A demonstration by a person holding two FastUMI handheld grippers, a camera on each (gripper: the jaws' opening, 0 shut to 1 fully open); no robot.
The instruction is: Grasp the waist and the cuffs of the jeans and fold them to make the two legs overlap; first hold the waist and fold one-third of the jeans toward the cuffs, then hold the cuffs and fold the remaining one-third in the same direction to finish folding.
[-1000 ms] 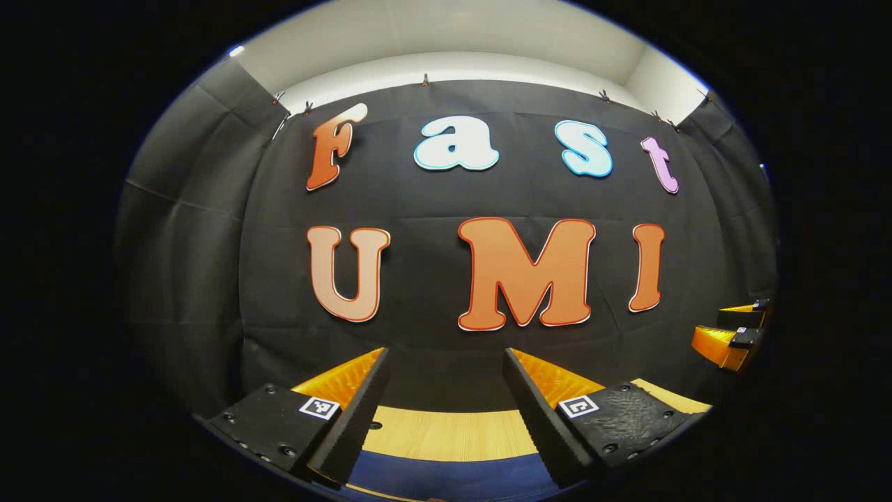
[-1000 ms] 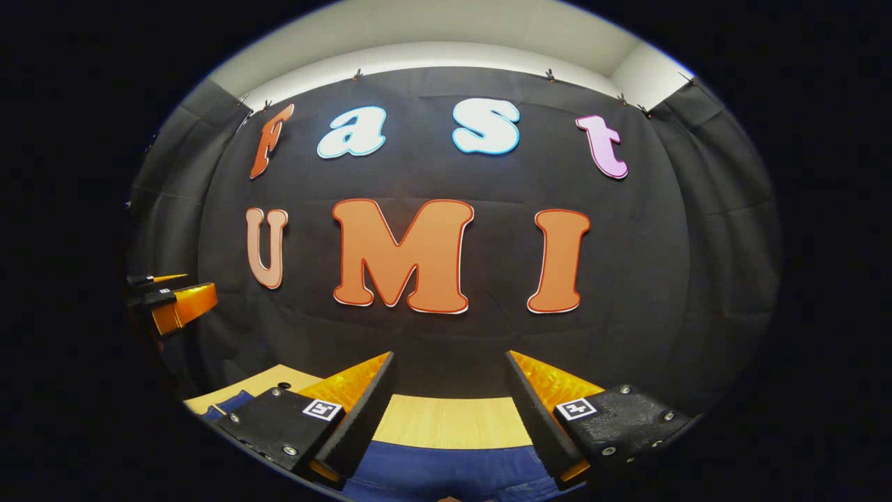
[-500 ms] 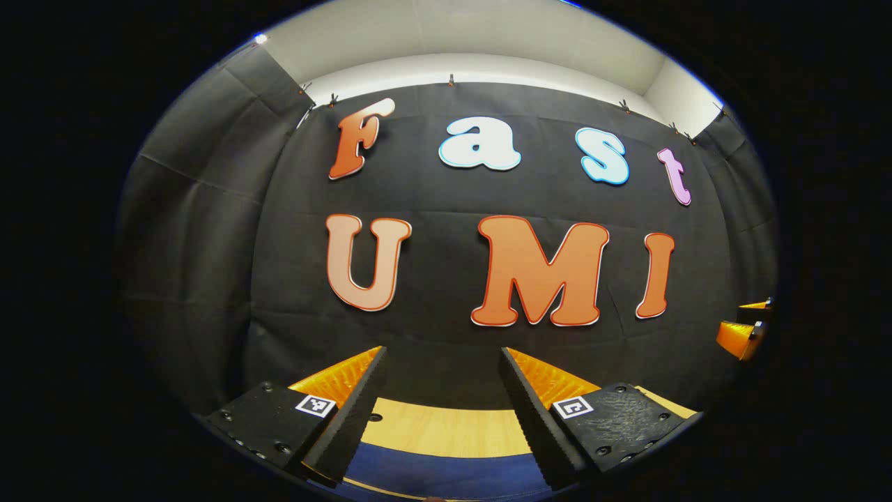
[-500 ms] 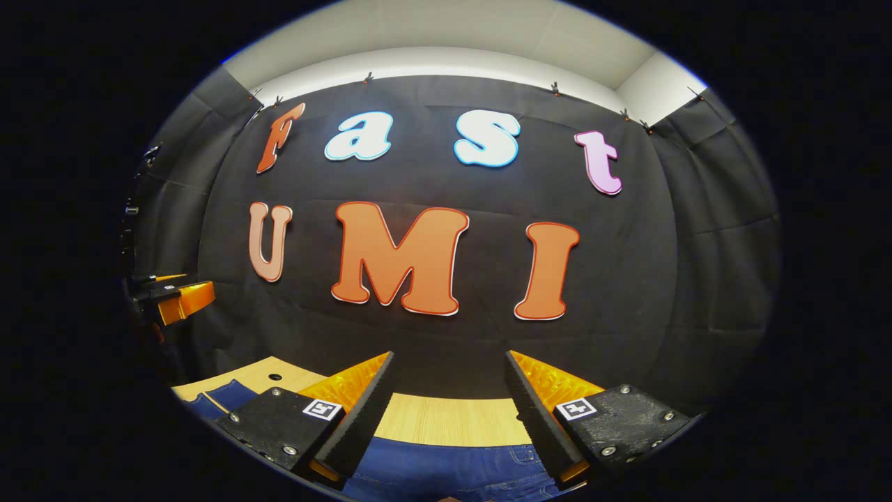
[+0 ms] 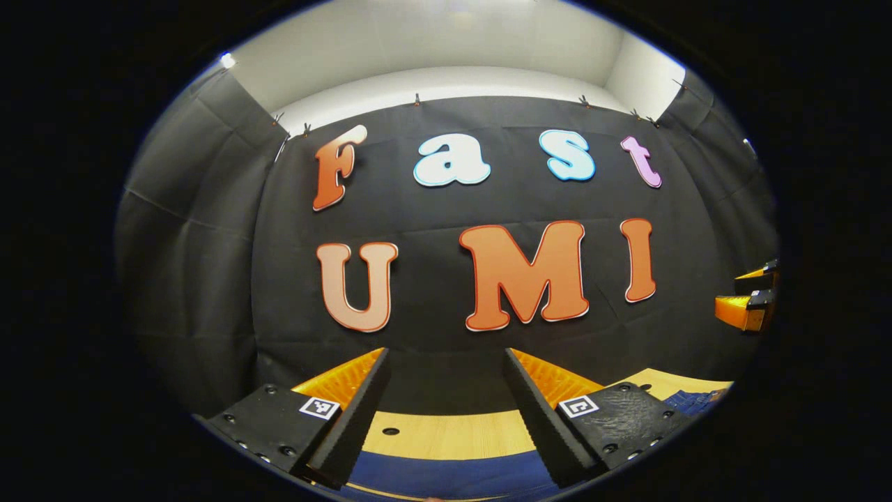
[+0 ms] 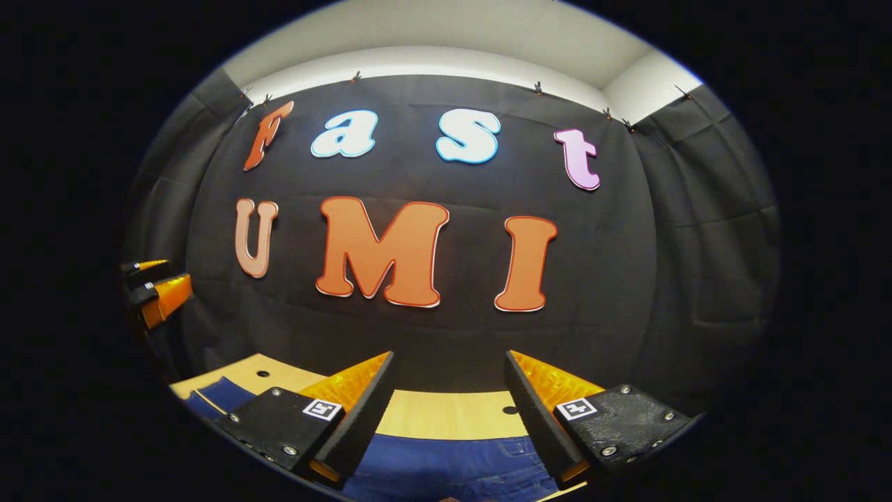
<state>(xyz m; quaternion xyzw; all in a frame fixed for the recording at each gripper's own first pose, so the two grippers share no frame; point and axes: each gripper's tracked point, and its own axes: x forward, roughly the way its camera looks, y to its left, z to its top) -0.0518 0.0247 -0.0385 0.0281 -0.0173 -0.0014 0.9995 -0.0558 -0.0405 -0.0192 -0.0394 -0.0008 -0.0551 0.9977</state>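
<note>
Nearest, the left claw and right claw both hang wide apart, holding nothing, above blue denim jeans lying flat on the pale wooden surface. Judging by this, no fold has begun; next, both claws must drop to pinch waist and cuffs. Beyond hangs the black cloth wall.

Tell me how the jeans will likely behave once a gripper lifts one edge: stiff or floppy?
Probably floppy: the jeans lie flat on the wooden table, so the unheld part should sag and drag. Denim looks thick, so likely fairly heavy for cloth. With the left gripper and right gripper open above them, two pinch points would likely keep the edge straight.
</note>
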